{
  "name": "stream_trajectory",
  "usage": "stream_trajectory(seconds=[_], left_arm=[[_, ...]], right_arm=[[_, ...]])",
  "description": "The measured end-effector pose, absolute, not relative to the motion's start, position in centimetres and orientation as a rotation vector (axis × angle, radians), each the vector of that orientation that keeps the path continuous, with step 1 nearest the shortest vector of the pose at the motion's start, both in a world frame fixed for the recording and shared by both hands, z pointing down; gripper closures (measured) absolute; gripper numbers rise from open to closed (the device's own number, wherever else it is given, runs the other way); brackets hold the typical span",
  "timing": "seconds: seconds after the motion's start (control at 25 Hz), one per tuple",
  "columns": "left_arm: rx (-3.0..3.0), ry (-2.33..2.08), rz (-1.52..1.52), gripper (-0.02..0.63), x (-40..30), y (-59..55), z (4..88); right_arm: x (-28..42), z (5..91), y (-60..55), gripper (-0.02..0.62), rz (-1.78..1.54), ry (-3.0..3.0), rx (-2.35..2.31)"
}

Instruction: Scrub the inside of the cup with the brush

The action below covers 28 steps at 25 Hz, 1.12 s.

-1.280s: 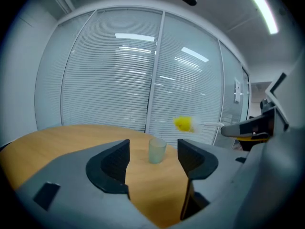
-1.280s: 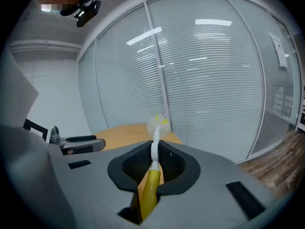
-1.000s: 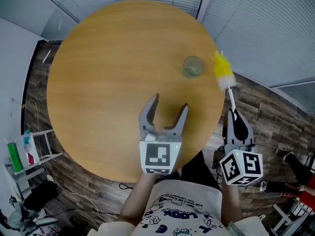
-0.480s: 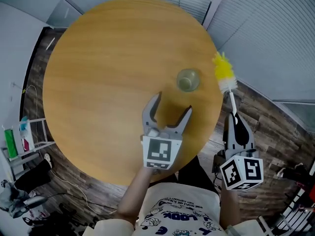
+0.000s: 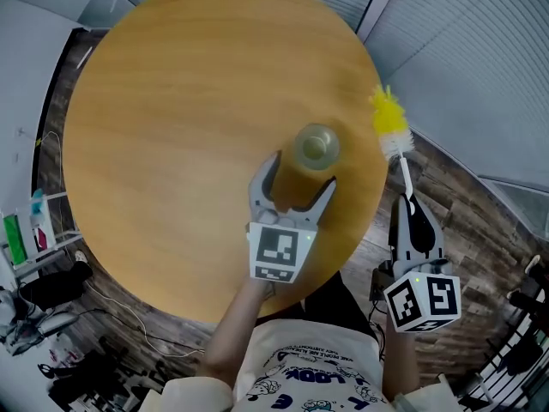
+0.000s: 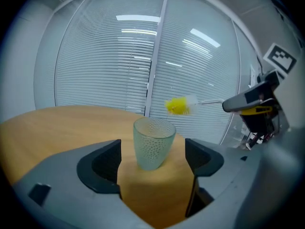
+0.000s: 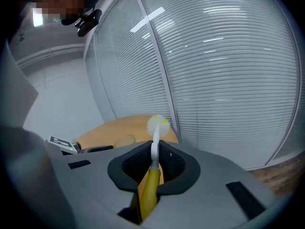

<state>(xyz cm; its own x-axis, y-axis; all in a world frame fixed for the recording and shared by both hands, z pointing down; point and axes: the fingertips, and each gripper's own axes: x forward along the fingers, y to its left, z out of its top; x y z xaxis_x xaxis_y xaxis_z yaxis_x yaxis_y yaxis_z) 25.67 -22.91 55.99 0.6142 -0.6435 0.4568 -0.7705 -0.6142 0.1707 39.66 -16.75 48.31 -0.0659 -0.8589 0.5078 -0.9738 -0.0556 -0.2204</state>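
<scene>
Left gripper [image 5: 300, 174]: jaws spread wide, having just been opening further, facing the cup [image 5: 316, 144]. The cup stands upright on the round table [image 5: 171, 127] near its edge, in line with the gap between the jaws and touched by neither. Right gripper [image 5: 410, 206]: pressed together on the yellow handle of the brush [image 5: 393, 131], whose bristle head points away, off the table edge and apart from the cup. Step in hand, as judged: the approach to steady the cup; no scrubbing has begun. The next move calls for sliding the jaws to either side of the cup and closing gently, since it may tip or skid, then lowering the bristles through the rim.
</scene>
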Motion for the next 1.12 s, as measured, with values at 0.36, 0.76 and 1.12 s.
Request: stream_trajectory(seconds=[0.36,0.76,1.12], left_arm=[[2.488,-1.149,0.561,0.207,27.7,-24.7,57.8],[2.484,-1.134,0.592,0.209,29.3,-25.3,58.8],[2.453,-1.153,0.562,0.21,29.1,-26.3,59.1]], right_arm=[[40.7,49.9,-17.8,0.549,0.825,-1.997,1.941],[41.3,50.6,-18.2,0.549,0.837,-2.009,1.905],[41.3,50.3,-18.1,0.549,0.825,-2.001,1.914]])
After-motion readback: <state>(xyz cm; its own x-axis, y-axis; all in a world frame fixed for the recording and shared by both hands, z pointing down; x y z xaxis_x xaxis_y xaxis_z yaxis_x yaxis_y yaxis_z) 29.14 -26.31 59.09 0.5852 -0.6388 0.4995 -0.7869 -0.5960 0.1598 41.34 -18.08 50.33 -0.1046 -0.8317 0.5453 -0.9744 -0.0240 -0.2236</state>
